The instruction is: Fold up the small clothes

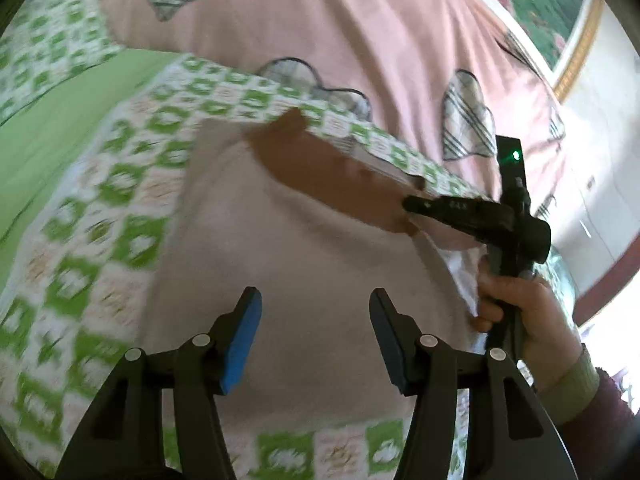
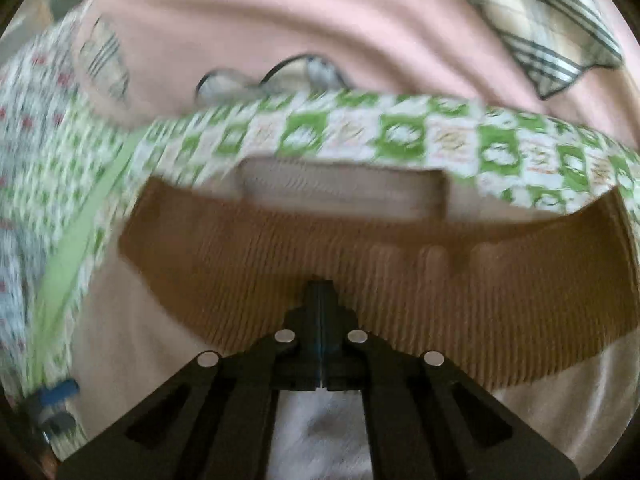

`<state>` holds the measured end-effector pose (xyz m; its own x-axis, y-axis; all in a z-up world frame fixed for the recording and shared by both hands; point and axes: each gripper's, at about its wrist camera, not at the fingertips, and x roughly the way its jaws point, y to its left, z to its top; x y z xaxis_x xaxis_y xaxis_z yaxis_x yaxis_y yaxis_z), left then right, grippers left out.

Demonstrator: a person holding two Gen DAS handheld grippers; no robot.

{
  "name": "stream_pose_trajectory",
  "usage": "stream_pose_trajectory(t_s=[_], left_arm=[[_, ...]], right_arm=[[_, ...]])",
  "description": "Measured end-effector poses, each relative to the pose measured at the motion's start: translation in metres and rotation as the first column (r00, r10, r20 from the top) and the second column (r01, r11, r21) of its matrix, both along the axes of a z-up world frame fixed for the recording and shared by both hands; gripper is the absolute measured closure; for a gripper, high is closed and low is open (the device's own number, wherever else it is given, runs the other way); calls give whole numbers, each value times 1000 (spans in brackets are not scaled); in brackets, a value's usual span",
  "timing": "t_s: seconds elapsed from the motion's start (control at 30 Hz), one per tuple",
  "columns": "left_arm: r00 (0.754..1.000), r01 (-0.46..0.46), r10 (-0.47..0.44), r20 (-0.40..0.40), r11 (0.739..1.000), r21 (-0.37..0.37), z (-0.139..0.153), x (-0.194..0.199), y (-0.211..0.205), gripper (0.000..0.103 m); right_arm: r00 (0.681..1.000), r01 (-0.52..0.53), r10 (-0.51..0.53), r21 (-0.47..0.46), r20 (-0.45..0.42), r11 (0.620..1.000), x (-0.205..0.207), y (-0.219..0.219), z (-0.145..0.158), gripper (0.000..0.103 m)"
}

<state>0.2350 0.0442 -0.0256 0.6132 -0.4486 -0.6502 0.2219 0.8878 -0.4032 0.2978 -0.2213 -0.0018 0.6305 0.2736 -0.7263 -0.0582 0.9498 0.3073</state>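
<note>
The bed carries everything here; it has a green and white checked sheet ahead of both grippers and a pink quilt with plaid patches further ahead. On the sheet, directly under and in front of the grippers, lies the small garment, pale pink with a brown ribbed band at its far edge. It looks spread mostly flat, with a corner lifted at the right, so I judge the folding is only at its start and no finished fold can be seen yet.

The right gripper has its jaws pressed together at the near edge of the brown band; it seems to pinch the fabric there, but blur makes this not sure. The left gripper hovers over the pale cloth with its blue pads apart and nothing between them. A hand holds the right tool beside it.

Nothing hard stands in the way; only the soft quilt edge lies just beyond the garment
</note>
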Motion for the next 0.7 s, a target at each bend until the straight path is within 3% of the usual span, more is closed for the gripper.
stream_pose_trajectory(t_s=[0.07,0.13,0.2,0.27,0.33,0.43,0.53,0.6,0.7], left_arm=[[1000,12,-12,9,999,37,0,13,-11,46],[999,40,-41,10,997,59,-3,28,-19,46],[999,29,-31,11,990,134,-7,44,-23,46],[1000,-9,8,9,972,237,-15,60,-21,49],[1000,-18,19,1,963,270,-24,72,-10,60],[1000,-27,25,9,968,248,-27,77,10,69],[998,-57,56,10,966,254,-23,74,21,74],[996,-84,87,-2,973,217,-17,62,32,73],[990,-137,139,-14,983,123,-7,27,44,56]], right_arm=[[999,3,0,83,-37,997,-3,-10,-4,102],[1000,7,-6,94,-3,996,-21,-19,3,102],[999,-18,14,104,38,994,-45,-24,12,102],[999,-31,28,95,29,995,-66,-33,10,102],[1000,9,-9,14,-2,1000,-83,-50,0,102],[992,122,-125,-104,-23,987,-93,-87,-16,102],[974,226,-225,66,-17,972,-109,-145,-21,103],[961,275,-276,76,-1,958,-121,-160,-12,103],[957,285,-289,110,22,952,-145,-163,0,102]])
